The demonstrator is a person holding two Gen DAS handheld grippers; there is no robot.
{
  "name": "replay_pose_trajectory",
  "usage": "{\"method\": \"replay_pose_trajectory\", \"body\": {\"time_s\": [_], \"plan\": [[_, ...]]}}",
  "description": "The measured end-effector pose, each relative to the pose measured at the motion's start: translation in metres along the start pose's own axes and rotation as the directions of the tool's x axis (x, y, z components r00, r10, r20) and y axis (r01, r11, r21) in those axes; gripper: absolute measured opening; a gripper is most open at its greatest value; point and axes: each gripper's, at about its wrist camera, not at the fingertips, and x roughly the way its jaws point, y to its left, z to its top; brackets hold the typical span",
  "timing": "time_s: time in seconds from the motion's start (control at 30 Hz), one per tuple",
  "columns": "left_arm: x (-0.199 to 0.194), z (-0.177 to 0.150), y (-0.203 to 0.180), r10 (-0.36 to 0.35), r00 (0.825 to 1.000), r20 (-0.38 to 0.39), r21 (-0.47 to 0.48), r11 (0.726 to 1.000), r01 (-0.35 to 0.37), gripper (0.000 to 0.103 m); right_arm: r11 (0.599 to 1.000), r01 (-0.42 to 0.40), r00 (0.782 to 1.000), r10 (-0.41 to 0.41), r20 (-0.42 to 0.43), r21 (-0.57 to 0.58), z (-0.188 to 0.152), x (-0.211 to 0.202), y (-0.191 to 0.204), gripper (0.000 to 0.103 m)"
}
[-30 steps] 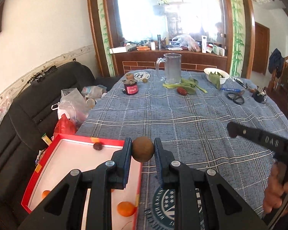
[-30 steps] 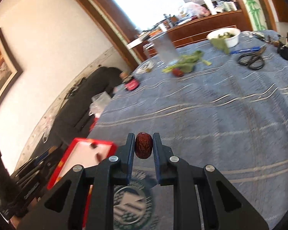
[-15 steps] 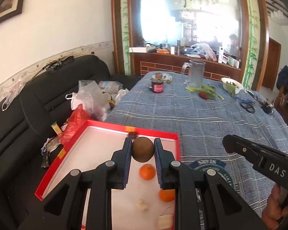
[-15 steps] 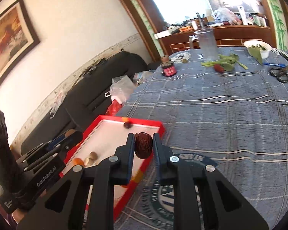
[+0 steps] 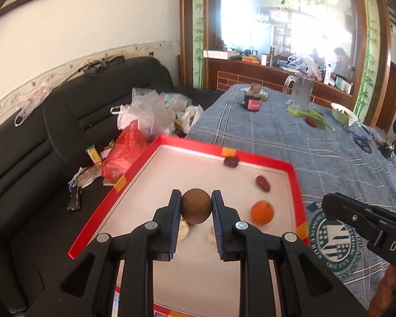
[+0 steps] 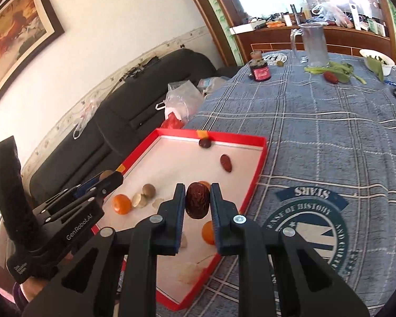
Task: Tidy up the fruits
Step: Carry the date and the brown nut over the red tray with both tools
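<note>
My left gripper (image 5: 196, 198) is shut on a round brown fruit (image 5: 196, 208) and hovers over the white floor of the red tray (image 5: 203, 146). In the tray lie an orange (image 5: 262, 211) and two red dates (image 5: 263, 183). My right gripper (image 6: 198, 192) is shut on a wrinkled dark red date (image 6: 197, 204) above the tray's near right part (image 6: 261, 155). Oranges (image 6: 121, 204) and pale fruit pieces (image 6: 140, 199) rest below it. The left gripper (image 6: 113, 179) shows at the tray's left side, the right gripper (image 5: 332, 207) just beyond its right rim.
The blue plaid tablecloth (image 6: 330, 132) carries a glass pitcher (image 6: 312, 45), a dark jar (image 6: 260, 70), green stalks with a red date (image 6: 331, 77), a white bowl (image 6: 377, 62) and scissors (image 5: 363, 142). A black sofa (image 5: 52, 132) with plastic bags (image 5: 145, 113) borders the table's left edge.
Both grippers have swung left from above the tablecloth to above the tray, each still clamped on its fruit. More of the tray's contents have come into view.
</note>
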Motion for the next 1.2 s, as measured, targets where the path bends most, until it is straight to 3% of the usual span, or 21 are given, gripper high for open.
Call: {"method": "replay_pose_trajectory", "body": {"time_s": [0.27,0.5,1.2], "plan": [[0.016,-0.012,0.007,0.004,0.999,-0.047,0.013,1.0,-0.004,0.022,0.998,0.056,0.998,-0.056,-0.025,-0.028,-0.006,0.026,0.002,0.021],[0.027,-0.017,0.003,-0.013,0.997,-0.08,0.023,1.0,0.015,0.022,0.995,0.102,0.994,-0.102,-0.043,0.005,0.009,0.055,-0.012,0.021],[0.044,-0.013,-0.002,0.005,0.995,-0.102,0.043,0.999,-0.001,0.022,0.992,0.115,0.992,-0.112,-0.05,0.055,0.019,0.088,-0.027,0.021]]}}
